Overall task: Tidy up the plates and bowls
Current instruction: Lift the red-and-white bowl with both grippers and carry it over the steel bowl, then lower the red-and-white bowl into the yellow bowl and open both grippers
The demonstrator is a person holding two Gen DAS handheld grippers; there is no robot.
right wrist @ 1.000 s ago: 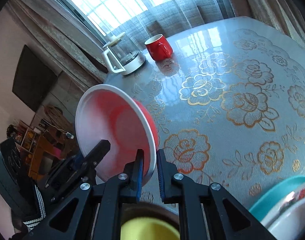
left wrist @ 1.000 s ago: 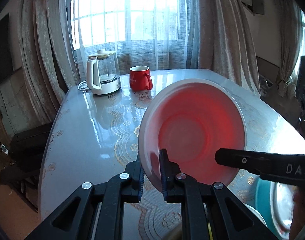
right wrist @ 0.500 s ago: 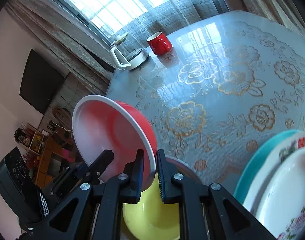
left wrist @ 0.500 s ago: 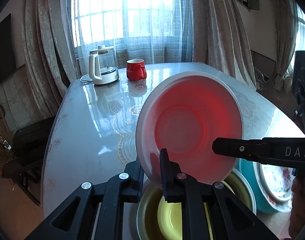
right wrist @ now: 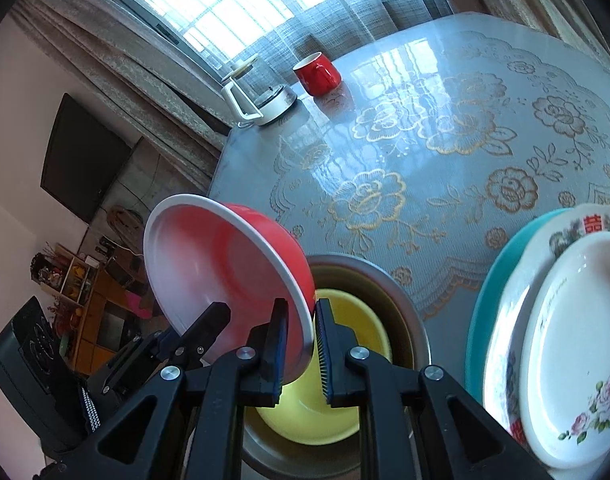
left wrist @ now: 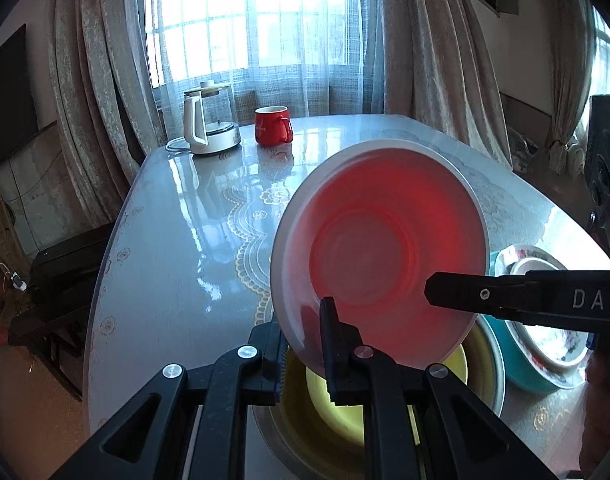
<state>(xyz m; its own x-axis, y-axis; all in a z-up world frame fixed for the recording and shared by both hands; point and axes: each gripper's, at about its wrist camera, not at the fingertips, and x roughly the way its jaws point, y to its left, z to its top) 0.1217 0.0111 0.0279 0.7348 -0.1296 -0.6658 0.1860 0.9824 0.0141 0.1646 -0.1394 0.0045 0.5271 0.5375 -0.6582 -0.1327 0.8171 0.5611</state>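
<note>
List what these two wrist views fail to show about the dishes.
- Yellow bowl inside the grey metal basin: mostly covered by the tilted red-and-white bowl and both grippers.
- Plate stack on the teal plate: cut off by the right-wrist frame edge; how many plates are stacked is unclear.
- Red mug: its print is too small to read.

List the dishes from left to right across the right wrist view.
Red bowl with white rim, pinched by both the left gripper and right gripper → yellow bowl nested in a grey metal bowl → teal plate → white floral plate.
</note>
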